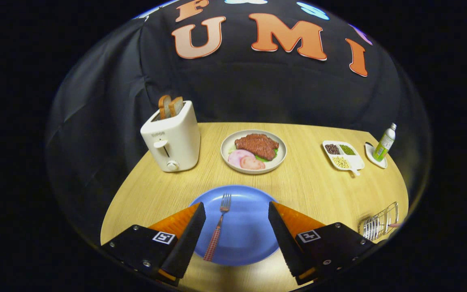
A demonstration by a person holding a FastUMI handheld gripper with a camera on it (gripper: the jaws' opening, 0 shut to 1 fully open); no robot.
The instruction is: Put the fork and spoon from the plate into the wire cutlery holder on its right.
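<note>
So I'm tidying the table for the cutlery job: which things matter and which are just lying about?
Job: fork on the blue plate, between the open tool fingers; wire holder.
Lying about: toaster, meat plate, divided dish, bottle.

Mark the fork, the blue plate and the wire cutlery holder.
fork (218,229): gripper view, on its handle, between the open fingers.
blue plate (247,231): gripper view, on bare surface right of the fork.
wire cutlery holder (379,227): gripper view, on its wire side.
</note>
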